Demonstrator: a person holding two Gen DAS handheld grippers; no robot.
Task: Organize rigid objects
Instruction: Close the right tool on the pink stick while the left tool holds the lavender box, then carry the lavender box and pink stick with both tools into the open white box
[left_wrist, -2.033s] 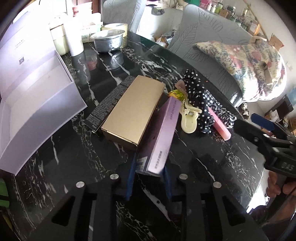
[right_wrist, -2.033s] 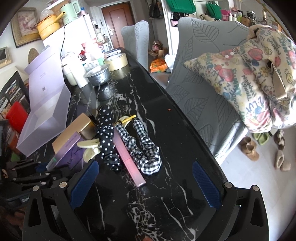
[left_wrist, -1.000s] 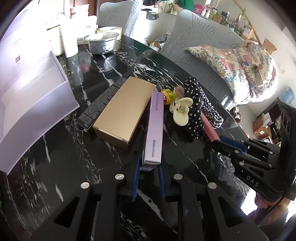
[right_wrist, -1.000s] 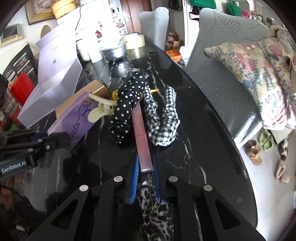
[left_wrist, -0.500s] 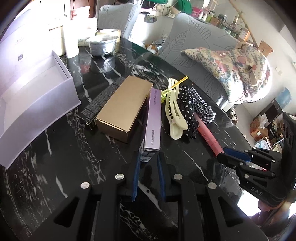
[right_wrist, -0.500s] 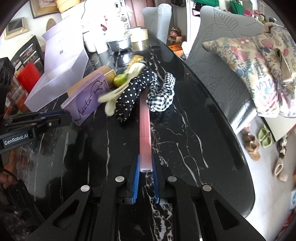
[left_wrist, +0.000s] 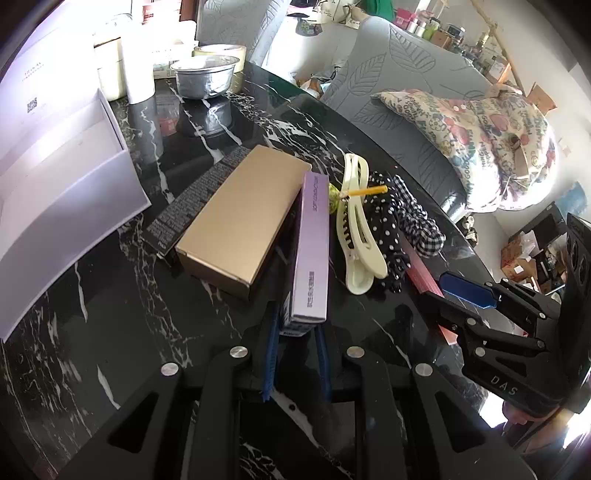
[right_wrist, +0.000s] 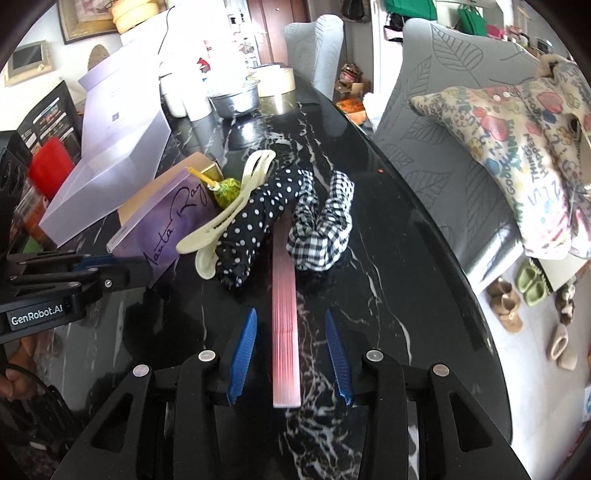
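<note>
The middle of the bench (right_wrist: 388, 236) is crowded. A gold box (left_wrist: 240, 218), a purple box (left_wrist: 312, 243), a cream hair clip (left_wrist: 356, 236) and two scrunchies (right_wrist: 291, 218) lie packed side by side. A big open white box (left_wrist: 55, 192) blocks the left side. A silver bowl (left_wrist: 203, 75) and jars stand at the far end. The bench is bare along its right edge and near the cameras.

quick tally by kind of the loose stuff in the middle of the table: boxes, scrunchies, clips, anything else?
Boxes: 4 (gold box, purple box, black box, pink box)
Scrunchies: 2 (polka-dot scrunchie, checked scrunchie)
Hair clips: 1 (cream hair clip)
Lollipops: 1 (green lollipop)
Total: 8
</note>
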